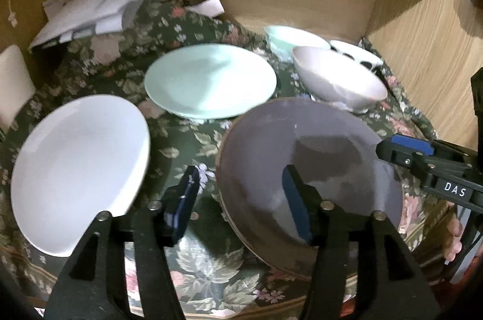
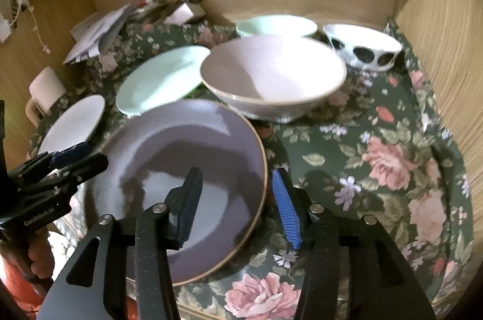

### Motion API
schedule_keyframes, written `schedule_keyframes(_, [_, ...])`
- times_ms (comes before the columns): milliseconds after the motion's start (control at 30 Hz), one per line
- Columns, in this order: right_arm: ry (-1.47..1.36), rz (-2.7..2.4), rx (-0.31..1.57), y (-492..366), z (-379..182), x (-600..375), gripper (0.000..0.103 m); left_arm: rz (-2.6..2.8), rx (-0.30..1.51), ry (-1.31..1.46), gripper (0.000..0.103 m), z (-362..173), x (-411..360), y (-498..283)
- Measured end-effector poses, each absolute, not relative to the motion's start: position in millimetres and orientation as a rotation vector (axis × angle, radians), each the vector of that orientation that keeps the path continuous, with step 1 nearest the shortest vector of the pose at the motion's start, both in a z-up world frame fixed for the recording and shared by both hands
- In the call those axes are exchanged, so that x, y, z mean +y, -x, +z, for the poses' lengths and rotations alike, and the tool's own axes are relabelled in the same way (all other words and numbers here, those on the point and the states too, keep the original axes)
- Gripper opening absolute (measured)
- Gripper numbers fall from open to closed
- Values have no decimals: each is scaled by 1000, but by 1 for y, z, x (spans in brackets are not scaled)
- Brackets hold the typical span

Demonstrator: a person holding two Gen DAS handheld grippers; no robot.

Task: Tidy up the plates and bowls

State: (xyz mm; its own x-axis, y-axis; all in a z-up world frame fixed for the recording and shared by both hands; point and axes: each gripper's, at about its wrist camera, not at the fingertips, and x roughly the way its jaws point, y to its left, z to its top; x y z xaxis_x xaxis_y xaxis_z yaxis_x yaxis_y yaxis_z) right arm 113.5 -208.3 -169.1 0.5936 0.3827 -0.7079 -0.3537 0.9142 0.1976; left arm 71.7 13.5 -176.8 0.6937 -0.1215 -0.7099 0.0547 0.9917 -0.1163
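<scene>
Risk, as I judge it: the round, glossy grey-purple ceramic plate [image 2: 181, 169] could tip or slide on the soft floral cloth [image 2: 377, 169] covering the bench if either side closes unevenly. Both the left gripper [image 1: 241, 199] and the right gripper [image 2: 238, 205] have their fingers spread, each straddling 1 opposite rim of this plate, which lies nearest the cameras.

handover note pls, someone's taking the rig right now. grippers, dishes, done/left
Left hand-held gripper: open, straddling the purple plate's left rim.
Right hand-held gripper: open, straddling the same plate's right rim.
Neither is closed on it yet.
On the floral cloth: white plate, mint plate, pink bowl, mint bowl, black-spotted bowl.
Done: nothing stacked.
Left: likely stack the plates together and nest the bowls.
</scene>
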Motion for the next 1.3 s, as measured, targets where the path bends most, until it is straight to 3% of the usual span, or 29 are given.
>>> schedule_keyframes(67, [-30, 438, 796, -112, -158, -204, 57, -94, 778, 94, 60, -169, 18, -68])
schedule_keyframes(233, [-3, 497, 737, -111, -137, -182, 72, -45, 716, 101, 76, -150, 34, -58])
schedule_keyframes(367, [34, 553, 707, -110, -129, -159, 73, -4, 693, 108, 88, -140, 50, -51])
schedule_keyframes(1300, [194, 837, 888, -156, -166, 3, 75, 353, 751, 264, 87, -173, 204, -23])
